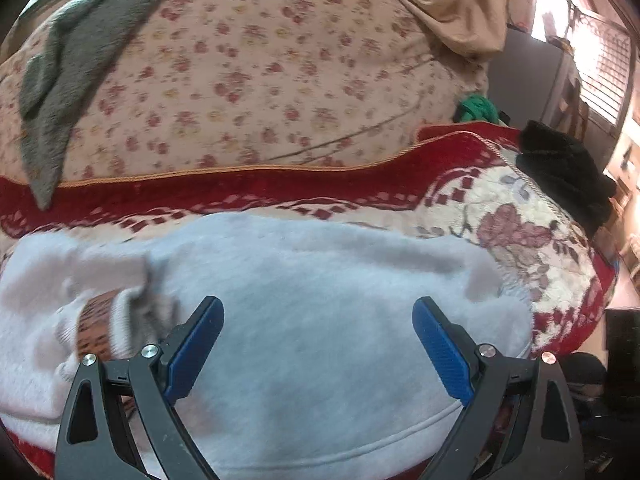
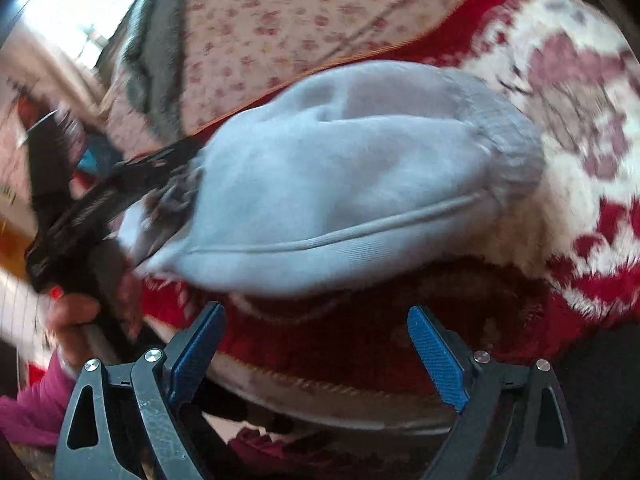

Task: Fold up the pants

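The light grey pants (image 1: 304,280) lie bunched in a folded heap on a red and cream patterned blanket (image 1: 540,240). A brown patterned patch (image 1: 96,328) shows at their left end. My left gripper (image 1: 318,312) is open and empty, its blue pads just above the pants. In the right wrist view the pants (image 2: 340,192) lie ahead, ribbed cuff (image 2: 516,148) at right. My right gripper (image 2: 316,320) is open and empty, hovering over the blanket's red border short of the pants. The left gripper (image 2: 120,184) shows at the pants' left end.
A floral sheet (image 1: 260,80) covers the bed beyond the blanket. A dark grey cloth (image 1: 64,92) lies at far left, a black garment (image 1: 560,168) and a green item (image 1: 478,108) at right. The bed edge (image 2: 320,396) runs near my right gripper.
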